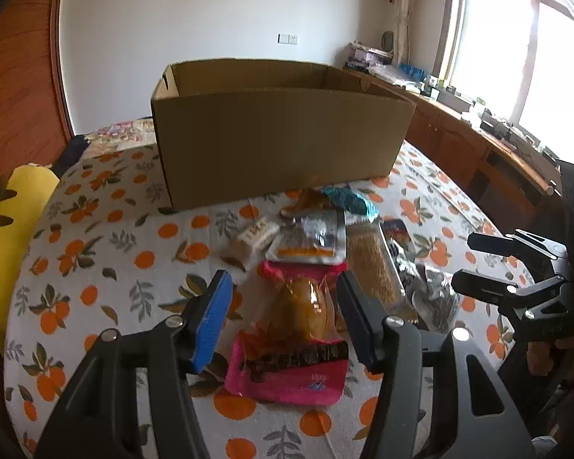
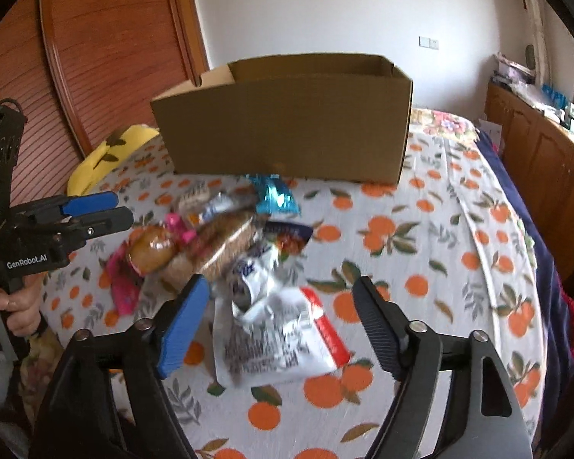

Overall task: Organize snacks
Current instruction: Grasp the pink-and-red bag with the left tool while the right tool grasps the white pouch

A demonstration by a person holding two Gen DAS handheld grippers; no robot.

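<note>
A pile of snack packets lies on the orange-print cloth in front of an open cardboard box (image 1: 279, 134) (image 2: 287, 126). My left gripper (image 1: 285, 294) is open, its fingers either side of a pink packet with a brown bun (image 1: 298, 329), which also shows in the right wrist view (image 2: 149, 256). My right gripper (image 2: 281, 298) is open over a white and silver packet with a red stripe (image 2: 279, 336). The right gripper shows in the left wrist view (image 1: 466, 264); the left gripper shows in the right wrist view (image 2: 120, 208). Both are empty.
The pile also holds a teal packet (image 2: 275, 195), a brown biscuit pack (image 2: 225, 244), a silver pouch (image 1: 313, 237) and a small cream box (image 1: 258, 233). A yellow cushion (image 1: 7, 229) sits at the left edge. Wooden cabinets (image 2: 547, 168) line the right wall.
</note>
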